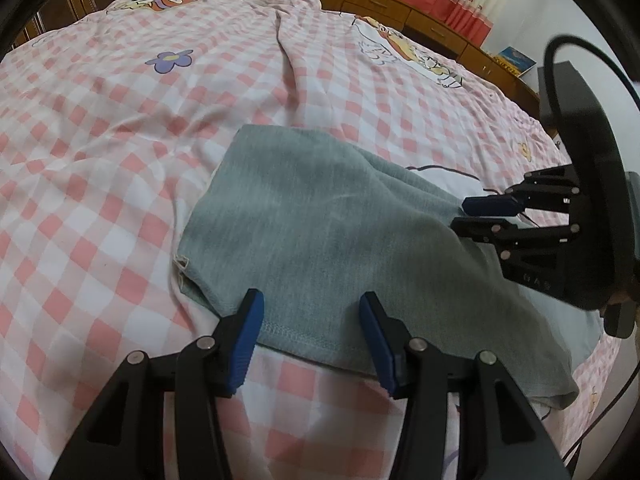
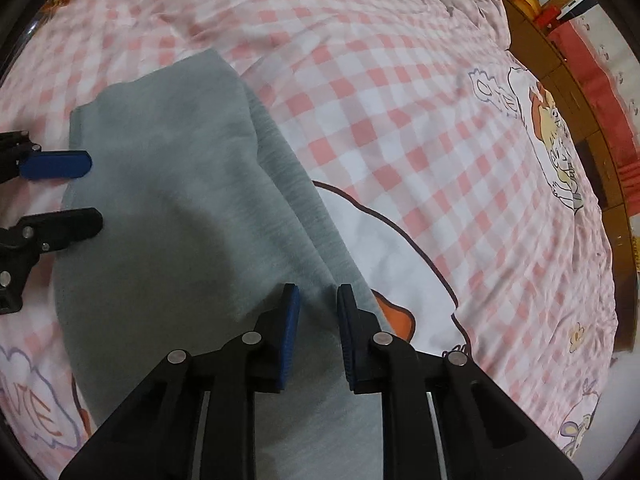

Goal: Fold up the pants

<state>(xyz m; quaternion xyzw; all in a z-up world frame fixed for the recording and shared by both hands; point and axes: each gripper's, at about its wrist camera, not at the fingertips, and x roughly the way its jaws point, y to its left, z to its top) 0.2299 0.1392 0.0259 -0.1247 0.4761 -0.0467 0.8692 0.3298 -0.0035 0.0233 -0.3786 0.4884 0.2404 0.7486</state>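
The grey pants point(image 1: 320, 216) lie folded on the checked sheet point(image 1: 100, 152). The left gripper point(image 1: 311, 344) is spread wide over the stitched hem at 6 o'clock and pinches nothing. The right gripper point(image 2: 318, 336) is also spread, with a raised fold of cloth between its pads, not pressed. Free sheet stretches from 9 to 1 o'clock, up to the wooden drawers point(image 1: 380, 4).

Pants point(image 1: 320, 220): grey-green knit fabric, folded into a compact, roughly rectangular bundle, lying flat on the bed. Stitched hem along the near edge; small white tag at one corner. One long fold ridge runs down the side.
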